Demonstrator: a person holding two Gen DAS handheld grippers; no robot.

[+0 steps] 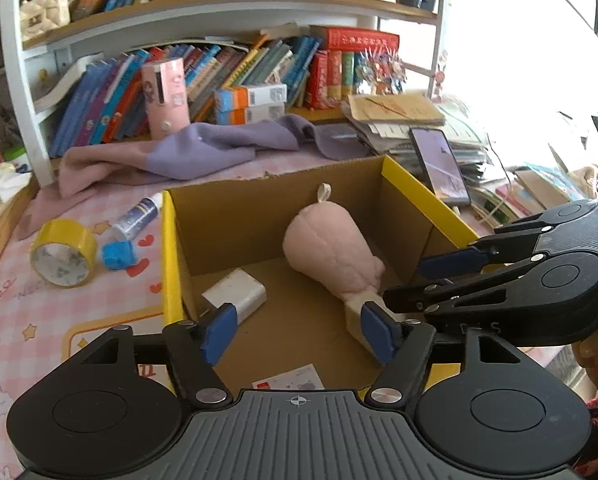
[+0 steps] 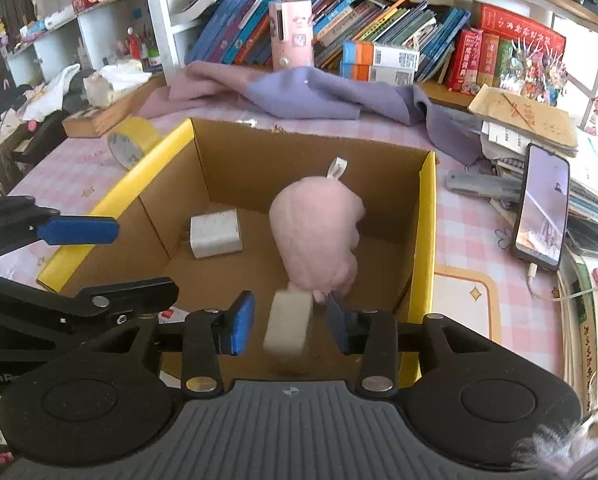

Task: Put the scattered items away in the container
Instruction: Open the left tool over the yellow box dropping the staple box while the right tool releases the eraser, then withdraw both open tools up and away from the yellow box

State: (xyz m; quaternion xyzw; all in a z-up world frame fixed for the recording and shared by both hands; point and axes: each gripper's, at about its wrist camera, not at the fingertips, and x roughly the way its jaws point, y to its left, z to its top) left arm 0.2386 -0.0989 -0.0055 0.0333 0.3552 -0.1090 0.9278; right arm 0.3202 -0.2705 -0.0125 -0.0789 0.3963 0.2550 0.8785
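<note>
An open cardboard box [image 1: 170, 264] [image 2: 423, 240] with yellow rims holds a pink plush drumstick [image 1: 331, 244] [image 2: 315, 232] and a white charger block [image 1: 237, 292] [image 2: 215, 233]. My left gripper [image 1: 299, 332] [image 2: 111, 260] hovers open over the box's near side with nothing between its fingers. My right gripper [image 2: 289, 322] [image 1: 423, 280] is open too. The drumstick's cream handle [image 2: 289, 328] sits blurred between its pads, and they do not press on it. On the table left of the box lie a yellow tape roll [image 1: 63, 254] [image 2: 133, 142], a blue block [image 1: 117, 254] and a small white tube [image 1: 137, 216].
A purple cloth [image 1: 203, 152] [image 2: 319, 96] lies behind the box, in front of shelves packed with books [image 1: 239, 72]. A phone [image 1: 439, 164] [image 2: 543, 208] leans on a paper stack to the right. A printed card [image 1: 289, 378] lies on the box floor.
</note>
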